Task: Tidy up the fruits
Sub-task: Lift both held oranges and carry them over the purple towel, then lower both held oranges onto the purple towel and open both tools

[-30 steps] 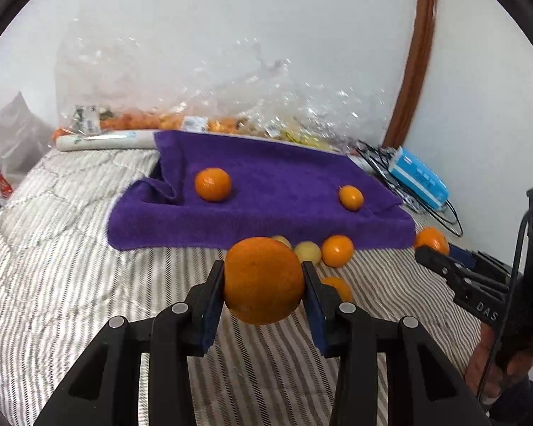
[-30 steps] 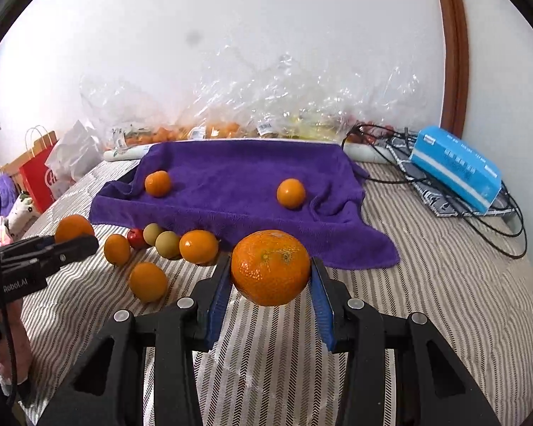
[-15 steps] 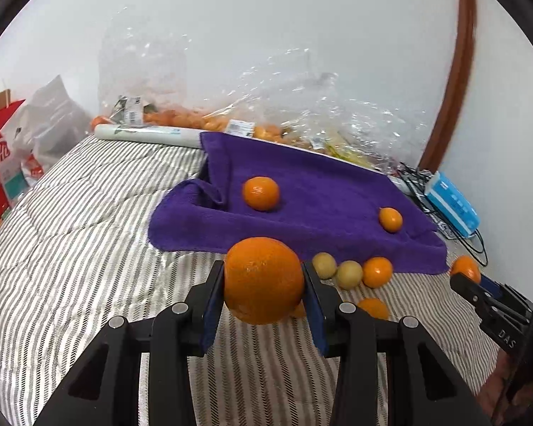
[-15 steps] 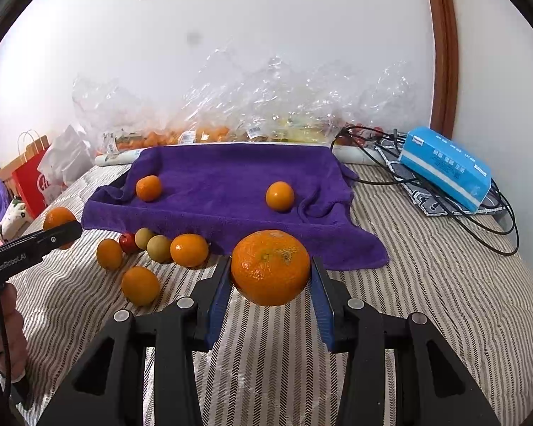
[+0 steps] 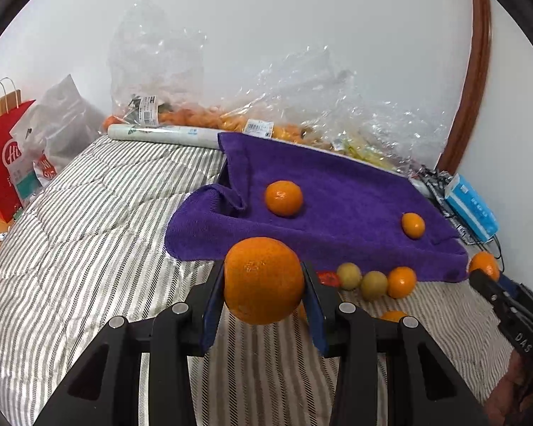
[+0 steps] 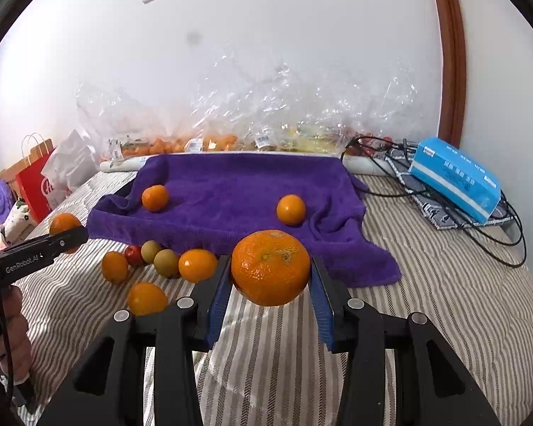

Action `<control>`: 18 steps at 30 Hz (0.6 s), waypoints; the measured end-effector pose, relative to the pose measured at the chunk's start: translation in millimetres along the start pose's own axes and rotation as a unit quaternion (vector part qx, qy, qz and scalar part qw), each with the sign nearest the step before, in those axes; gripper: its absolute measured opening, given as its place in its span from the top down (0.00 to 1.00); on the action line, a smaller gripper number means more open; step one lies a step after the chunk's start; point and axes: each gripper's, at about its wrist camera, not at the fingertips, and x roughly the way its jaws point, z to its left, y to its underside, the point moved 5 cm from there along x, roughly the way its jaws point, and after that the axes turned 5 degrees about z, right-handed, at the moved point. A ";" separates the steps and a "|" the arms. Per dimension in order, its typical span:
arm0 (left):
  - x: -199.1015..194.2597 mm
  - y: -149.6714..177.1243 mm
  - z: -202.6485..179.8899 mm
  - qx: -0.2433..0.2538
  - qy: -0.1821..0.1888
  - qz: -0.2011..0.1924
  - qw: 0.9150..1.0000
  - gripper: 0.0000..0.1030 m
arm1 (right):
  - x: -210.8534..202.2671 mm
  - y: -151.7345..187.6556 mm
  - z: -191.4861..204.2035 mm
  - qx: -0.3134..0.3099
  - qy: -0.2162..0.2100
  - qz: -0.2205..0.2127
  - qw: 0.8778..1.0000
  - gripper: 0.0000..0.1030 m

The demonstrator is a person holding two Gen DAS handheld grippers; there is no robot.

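In the left wrist view, a small red fruit (image 5: 328, 278) is peeking out from behind the gripper's right blue pad, mostly hidden. An orange mandarin (image 5: 392, 316) on the striped quilt is showing only its top above the black gripper frame. The fruit inside the crinkled clear plastic bags (image 6: 266, 120) is blurring together, possibly mandarins.

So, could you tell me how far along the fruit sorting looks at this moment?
Done: two oranges already lie on the purple towel, one left, one right. In hand: the left gripper and the right gripper each clamp an orange. Left: a loose cluster on the striped bedding in front of the towel, with oranges, two greenish fruits and a red one.
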 end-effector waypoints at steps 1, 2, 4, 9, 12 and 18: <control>0.9 -1.6 0.7 0.001 0.003 0.002 1.000 0.62 | 0.5 -2.4 -1.1 0.002 0.000 0.002 1.000 0.59; 1.3 -3.8 1.2 0.000 0.006 0.003 1.000 0.62 | 0.6 -5.4 -2.4 0.006 -0.001 0.003 1.000 0.59; 0.7 -10.5 2.4 -0.004 0.008 0.002 1.000 0.62 | -0.8 -11.6 -4.1 0.011 -0.007 -0.001 1.000 0.59; -2.3 -31.3 -2.0 0.002 0.015 -0.002 1.000 0.62 | -3.4 -32.5 -9.0 0.010 -0.002 -0.019 1.000 0.59; -4.7 -44.6 -8.8 0.017 0.009 -0.012 1.000 0.62 | -3.3 -44.0 -11.5 0.010 -0.003 -0.027 1.000 0.59; 1.9 -64.4 -22.9 0.037 0.008 -0.015 0.999 0.62 | 1.5 -65.5 -13.1 0.000 -0.010 -0.043 0.999 0.59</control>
